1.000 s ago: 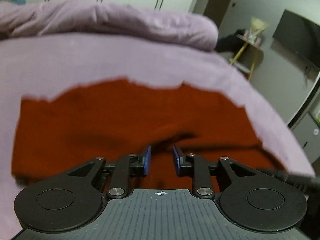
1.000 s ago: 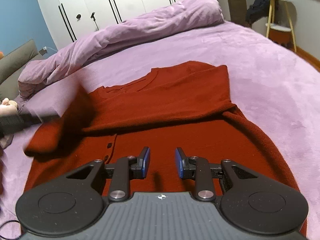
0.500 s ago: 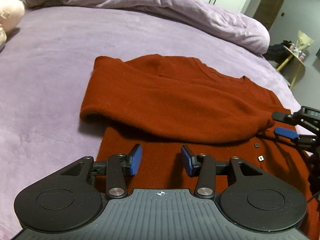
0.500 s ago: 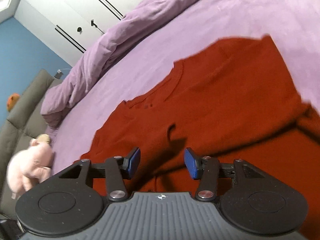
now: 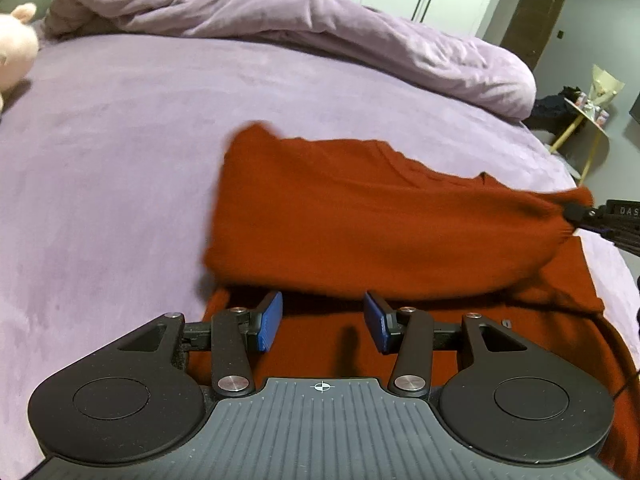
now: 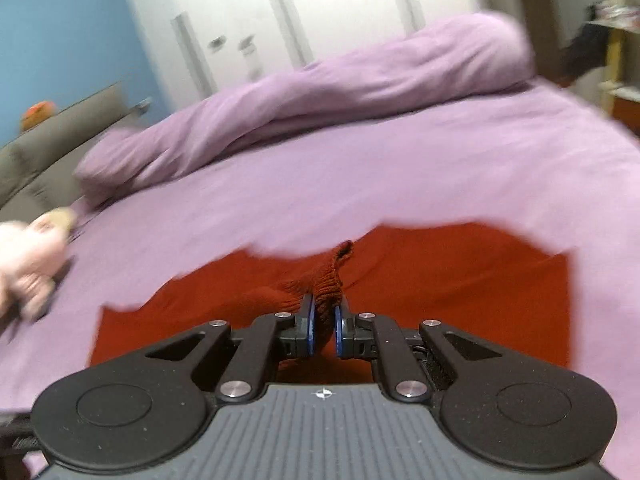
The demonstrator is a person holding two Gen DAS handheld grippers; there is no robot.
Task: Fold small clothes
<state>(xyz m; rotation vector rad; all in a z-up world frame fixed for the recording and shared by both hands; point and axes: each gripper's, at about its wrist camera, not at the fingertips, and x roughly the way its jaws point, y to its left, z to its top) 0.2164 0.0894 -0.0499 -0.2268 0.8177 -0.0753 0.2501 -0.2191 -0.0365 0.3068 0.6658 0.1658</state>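
A red knit cardigan (image 5: 380, 232) lies on the purple bed (image 5: 120, 160), one sleeve folded across its chest. My left gripper (image 5: 323, 305) hovers open over the cardigan's lower body, with nothing between its blue pads. My right gripper (image 6: 324, 309) has its jaws closing, and the pads press on the ribbed sleeve cuff (image 6: 330, 276), which sticks up between them. In the left wrist view the right gripper (image 5: 576, 212) holds that sleeve's end at the cardigan's right edge, pulling it taut.
A rolled purple duvet (image 5: 320, 28) lies along the far side of the bed. A pink plush toy (image 5: 14, 44) sits at the far left. A small side table (image 5: 592, 120) stands beyond the bed's right edge, before white wardrobe doors.
My right gripper opened wide, then closed on the sleeve cuff and drew it sideways. My left gripper's jaws widened, and it backed toward the cardigan's lower part.
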